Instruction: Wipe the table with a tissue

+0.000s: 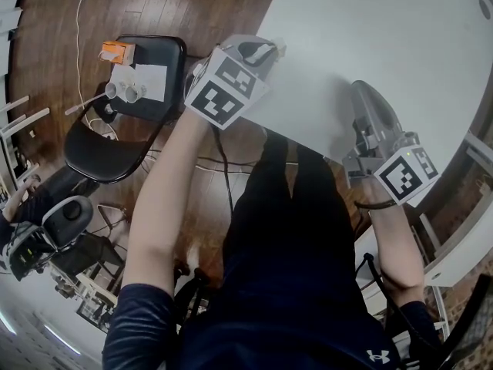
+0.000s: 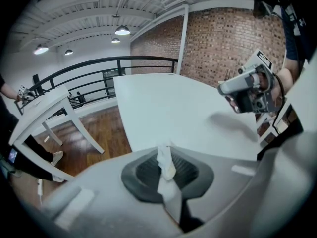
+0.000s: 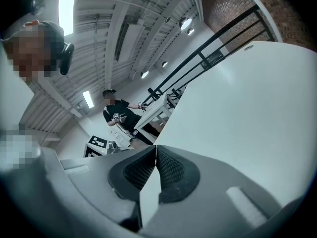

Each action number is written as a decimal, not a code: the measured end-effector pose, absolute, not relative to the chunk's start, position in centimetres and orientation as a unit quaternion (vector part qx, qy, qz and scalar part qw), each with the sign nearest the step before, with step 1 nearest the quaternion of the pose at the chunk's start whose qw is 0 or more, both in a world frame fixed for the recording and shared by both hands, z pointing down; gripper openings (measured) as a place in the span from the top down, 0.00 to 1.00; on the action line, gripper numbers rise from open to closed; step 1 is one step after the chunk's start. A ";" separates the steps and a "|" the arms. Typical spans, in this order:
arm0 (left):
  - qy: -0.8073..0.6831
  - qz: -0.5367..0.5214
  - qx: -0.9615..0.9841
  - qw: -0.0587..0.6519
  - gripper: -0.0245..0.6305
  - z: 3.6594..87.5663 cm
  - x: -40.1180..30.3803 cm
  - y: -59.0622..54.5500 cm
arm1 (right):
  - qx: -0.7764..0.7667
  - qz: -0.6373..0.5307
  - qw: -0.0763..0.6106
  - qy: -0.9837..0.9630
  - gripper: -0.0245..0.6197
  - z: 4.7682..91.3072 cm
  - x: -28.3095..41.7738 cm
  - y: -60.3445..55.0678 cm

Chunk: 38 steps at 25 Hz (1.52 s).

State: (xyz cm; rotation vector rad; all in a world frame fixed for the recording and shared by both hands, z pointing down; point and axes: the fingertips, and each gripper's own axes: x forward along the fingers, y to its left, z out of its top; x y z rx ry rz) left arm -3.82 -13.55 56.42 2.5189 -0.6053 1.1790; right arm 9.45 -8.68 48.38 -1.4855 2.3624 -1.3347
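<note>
A white table [image 1: 400, 29] fills the upper right of the head view, with wooden floor [image 1: 200, 6] to its left; the left gripper view shows a brick wall [image 2: 223, 38] beyond it. The tissue [image 2: 166, 163] is a crumpled white strip pinched in the left tool [image 1: 260, 51], whose jaws are pressed together on it. It pokes out past the tips at the table's near left edge; whether it touches the tabletop cannot be told. The right tool [image 3: 156, 156] has its jaws pressed together on nothing and hangs over the table's near edge, well apart from the left. On the floor, a black chair [image 1: 115, 137] carries small white cups [image 1: 132, 93], with an orange box [image 1: 117, 52] at its edge.
</note>
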 end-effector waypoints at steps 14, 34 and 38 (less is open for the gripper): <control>-0.222 0.399 0.874 0.165 0.93 56.4 -4.9 -11.1 | -0.476 -0.430 0.018 0.767 0.95 48.2 8.5 -7.4; -0.244 0.383 0.868 0.202 0.93 56.5 -5.9 -4.8 | -0.474 -0.441 0.015 0.762 0.95 48.7 8.2 -6.2; -0.245 0.382 0.866 0.209 0.93 56.6 -6.1 -3.5 | -0.472 -0.445 0.012 0.761 0.95 48.9 7.9 -5.8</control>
